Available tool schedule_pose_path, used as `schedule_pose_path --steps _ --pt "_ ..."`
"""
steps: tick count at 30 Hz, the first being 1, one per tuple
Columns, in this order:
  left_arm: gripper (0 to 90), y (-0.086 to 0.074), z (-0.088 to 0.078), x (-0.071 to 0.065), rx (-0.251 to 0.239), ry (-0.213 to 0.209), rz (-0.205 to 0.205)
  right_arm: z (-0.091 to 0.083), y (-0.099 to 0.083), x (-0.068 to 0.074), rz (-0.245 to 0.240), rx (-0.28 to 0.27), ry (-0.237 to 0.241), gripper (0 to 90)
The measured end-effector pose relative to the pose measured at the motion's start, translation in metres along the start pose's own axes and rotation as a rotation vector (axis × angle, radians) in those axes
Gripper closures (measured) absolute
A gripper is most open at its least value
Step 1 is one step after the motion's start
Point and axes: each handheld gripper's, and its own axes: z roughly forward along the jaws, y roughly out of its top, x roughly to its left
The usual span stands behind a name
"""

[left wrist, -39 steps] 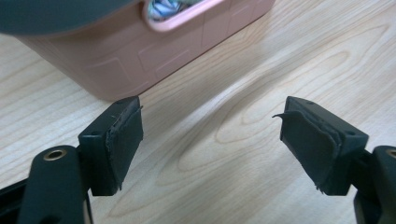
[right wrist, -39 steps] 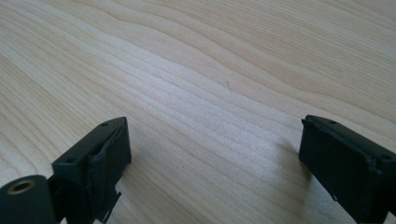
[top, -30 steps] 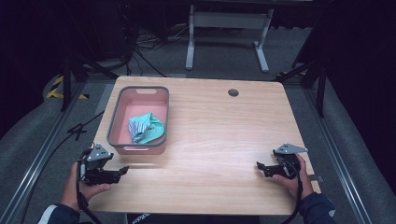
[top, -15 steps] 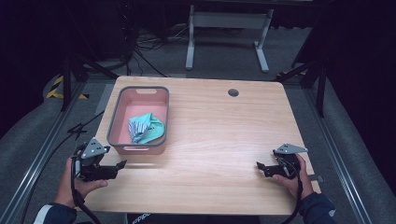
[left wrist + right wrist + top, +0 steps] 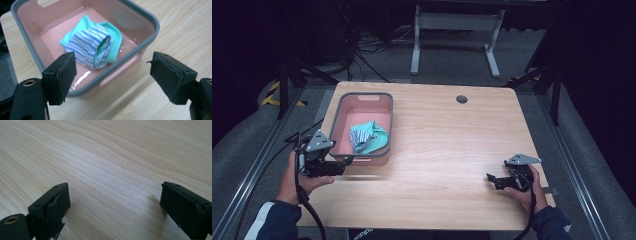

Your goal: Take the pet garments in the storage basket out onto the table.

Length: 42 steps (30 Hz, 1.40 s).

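Note:
A pink basin with a grey rim (image 5: 362,96) stands on the left half of the wooden table (image 5: 452,145). In it lies a crumpled cloth (image 5: 369,136), mint green with blue and white stripes. My left gripper (image 5: 345,162) hovers at the basin's near left corner, lifted off the table, jaws open and empty. In the left gripper view the basin rim (image 5: 150,20) and the cloth (image 5: 92,45) lie just beyond the left gripper (image 5: 112,72). My right gripper (image 5: 491,179) rests low near the table's front right, open over bare wood, as the right gripper view (image 5: 115,202) confirms.
A round cable hole (image 5: 462,99) sits near the table's far edge. Behind the table stand a white metal frame (image 5: 452,30) and tangled floor cables (image 5: 362,50). Metal rails (image 5: 257,160) run along the floor on both sides.
My left gripper has risen off the table and drifted up toward the basin's near corner. The right gripper has stayed where it was.

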Motion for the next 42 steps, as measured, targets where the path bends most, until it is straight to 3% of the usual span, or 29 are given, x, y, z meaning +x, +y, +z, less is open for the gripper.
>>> schedule_pose_path --steps 5,9,17,24,30,32,34,35,37,42 --pt "21.5 0.022 0.016 0.004 0.028 -0.022 0.001 0.000 0.000 0.000 0.000 0.000 0.000 9.5" --pt "20.5 0.035 0.033 0.012 0.084 -0.024 -0.012 0.000 0.000 0.000 0.000 0.000 0.000 9.5" --pt "19.4 0.050 0.070 0.028 0.183 -0.020 -0.050 0.000 0.000 0.000 0.000 0.000 0.000 9.5" --pt "19.4 0.059 0.096 0.033 0.240 -0.008 -0.079 0.000 0.000 0.000 0.000 0.000 0.000 9.5" --pt "18.7 0.069 0.123 0.039 0.347 0.017 -0.121 0.000 0.000 0.000 0.000 0.000 0.000 9.5" --pt "18.0 0.069 0.134 0.041 0.404 0.005 -0.149 0.000 0.000 0.000 0.000 0.000 0.000 9.5" --pt "17.9 0.069 0.145 0.041 0.456 0.023 -0.142 0.000 0.000 0.000 0.000 0.000 0.000 9.5" --pt "17.8 0.069 0.145 0.041 0.456 0.023 -0.142 0.000 0.000 0.000 0.000 0.000 0.000 9.5" --pt "17.9 0.069 0.157 0.040 0.516 0.033 -0.139 0.000 0.000 0.000 0.000 0.000 0.000 9.5" --pt "17.0 0.075 0.166 0.041 0.556 0.061 -0.137 0.000 0.000 0.000 0.000 0.000 0.000 9.5"
